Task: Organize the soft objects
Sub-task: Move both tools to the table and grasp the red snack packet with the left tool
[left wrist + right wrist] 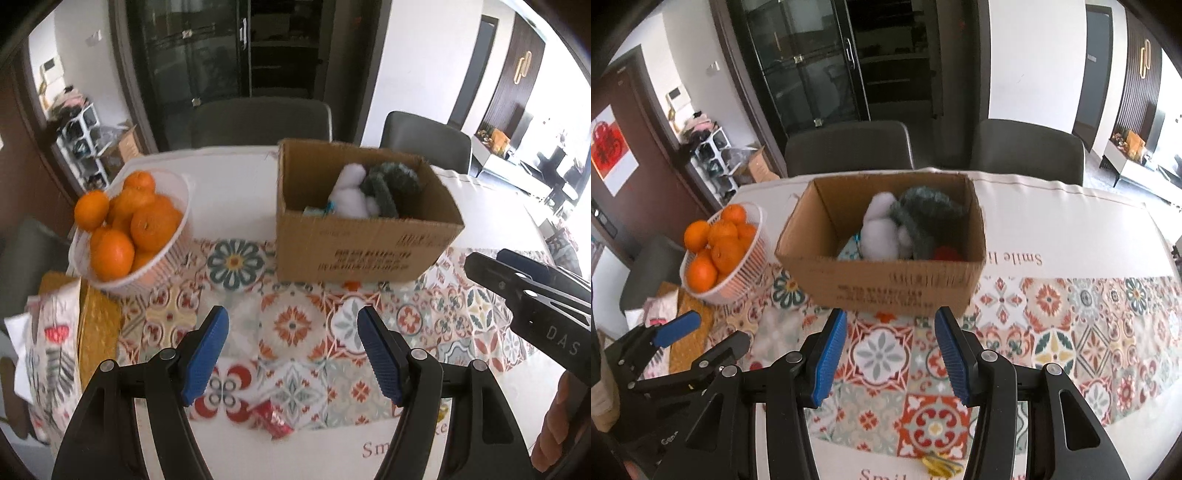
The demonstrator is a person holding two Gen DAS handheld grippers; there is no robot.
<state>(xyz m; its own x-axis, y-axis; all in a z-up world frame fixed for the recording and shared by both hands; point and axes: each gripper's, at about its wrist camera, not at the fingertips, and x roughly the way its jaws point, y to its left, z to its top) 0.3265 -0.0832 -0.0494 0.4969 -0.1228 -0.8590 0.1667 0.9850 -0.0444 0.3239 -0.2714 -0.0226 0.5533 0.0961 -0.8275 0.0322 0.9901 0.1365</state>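
Nearest: left hand-held gripper [293, 350], blue pads spread wide, nothing between them, hovering over the patterned cloth [295, 325] on the table [1052, 214]. Just below its pads, a small red wrapper [273, 421] on the cloth. Alongside, right hand-held gripper [890, 354], likewise wide open and holding nothing; near its right finger, at the table's near edge, a small yellow tangle [940, 467], too blurred to identify.

Straight ahead of the right hand-held gripper, just beyond its fingertips: open cardboard box [886, 284], upright on the cloth. Inside it, soft objects piled together: white plush piece [881, 232], fuzzy grey-green piece [923, 210] leaning against it, something red [947, 254] low at the right, a pale blue patterned scrap [849, 251] low at the left.

Left of the box, ahead and left of the left hand-held gripper: white slatted basket [173, 254] heaped with oranges [144, 218]. Nearer on that side, a yellow mat [98, 325] and a floral-printed bag [55, 354].

Beyond the table: two dark chairs [849, 147], then a dark glass-door cabinet [812, 66].
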